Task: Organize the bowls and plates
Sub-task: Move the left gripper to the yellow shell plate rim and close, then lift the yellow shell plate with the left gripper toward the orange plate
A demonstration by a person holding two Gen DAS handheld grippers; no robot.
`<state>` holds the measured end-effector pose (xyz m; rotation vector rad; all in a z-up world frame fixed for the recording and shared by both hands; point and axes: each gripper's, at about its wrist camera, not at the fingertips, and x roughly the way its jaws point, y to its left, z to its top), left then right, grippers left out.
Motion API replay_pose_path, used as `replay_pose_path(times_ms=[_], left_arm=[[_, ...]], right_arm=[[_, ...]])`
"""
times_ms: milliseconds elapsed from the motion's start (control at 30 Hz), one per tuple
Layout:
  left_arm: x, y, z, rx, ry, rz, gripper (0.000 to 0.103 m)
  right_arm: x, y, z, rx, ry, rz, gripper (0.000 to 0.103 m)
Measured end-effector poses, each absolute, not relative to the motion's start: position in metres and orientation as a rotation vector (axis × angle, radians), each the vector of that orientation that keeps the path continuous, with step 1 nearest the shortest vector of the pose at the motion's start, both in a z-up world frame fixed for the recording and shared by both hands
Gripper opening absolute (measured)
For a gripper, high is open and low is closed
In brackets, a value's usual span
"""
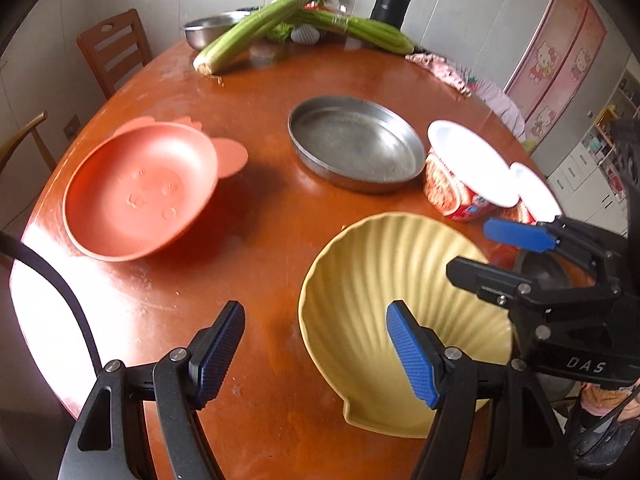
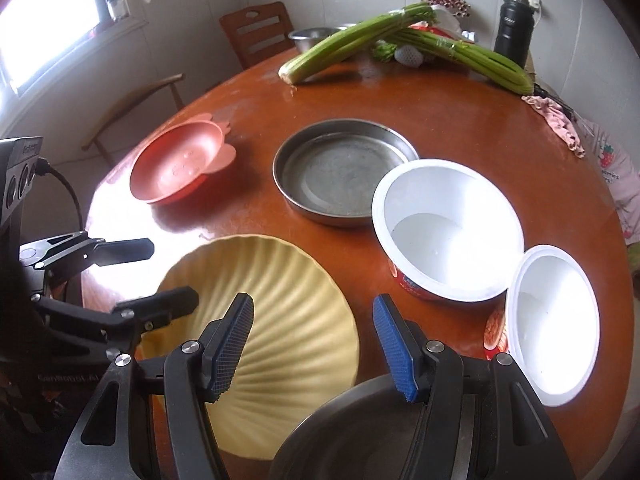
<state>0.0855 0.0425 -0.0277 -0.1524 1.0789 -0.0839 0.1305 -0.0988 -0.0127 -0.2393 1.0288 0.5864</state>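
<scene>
A yellow shell-shaped plate (image 1: pixel 372 300) (image 2: pixel 288 316) lies at the near edge of the round brown table (image 1: pixel 260 92). A pink plate (image 1: pixel 140 196) (image 2: pixel 176 168) sits to the left and a round steel pan (image 1: pixel 356 142) (image 2: pixel 344 172) in the middle. Two white instant-noodle bowls stand at the right, the nearer one (image 2: pixel 554 320) beside the farther one (image 1: pixel 468 168) (image 2: pixel 448 228). A dark steel bowl (image 2: pixel 360 432) lies under my right gripper. My left gripper (image 1: pixel 316 348) is open over the table by the yellow plate's left rim. My right gripper (image 2: pixel 314 344) is open and empty above the yellow plate's right edge.
Celery stalks (image 2: pixel 400 40), a steel bowl (image 1: pixel 212 28), a black flask (image 2: pixel 514 28) and a pink cloth (image 2: pixel 556 120) lie at the table's far side. Wooden chairs (image 1: pixel 116 48) stand beyond the left edge.
</scene>
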Motion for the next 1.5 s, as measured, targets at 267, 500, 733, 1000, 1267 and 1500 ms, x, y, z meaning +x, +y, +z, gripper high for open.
replay_pose_path(times_ms=[267, 500, 733, 1000, 1267, 1500], left_arm=[[0.093, 0.039, -0.040, -0.156, 1.116, -0.084, 0.070], [0.094, 0.035, -0.039, -0.119, 1.096, -0.080, 0.044], [0.095, 0.050, -0.039, -0.152, 1.084, -0.083, 0.027], [0.085, 0.080, -0.038, -0.200, 1.070, -0.032, 0.027], [0.070, 0.112, -0.038, -0.236, 1.057, 0.017, 0.027], [0.062, 0.128, -0.039, -0.258, 1.043, 0.022, 0.027]], right_arm=[[0.136, -0.095, -0.024, -0.277, 1.056, 0.573, 0.064], [0.141, -0.088, -0.029, -0.301, 1.068, 0.599, 0.050], [0.138, -0.072, -0.029, -0.314, 1.063, 0.626, 0.049], [0.130, -0.036, -0.031, -0.361, 1.057, 0.654, 0.050], [0.120, -0.002, -0.031, -0.390, 1.042, 0.692, 0.050], [0.114, 0.006, -0.029, -0.375, 1.026, 0.676, 0.050]])
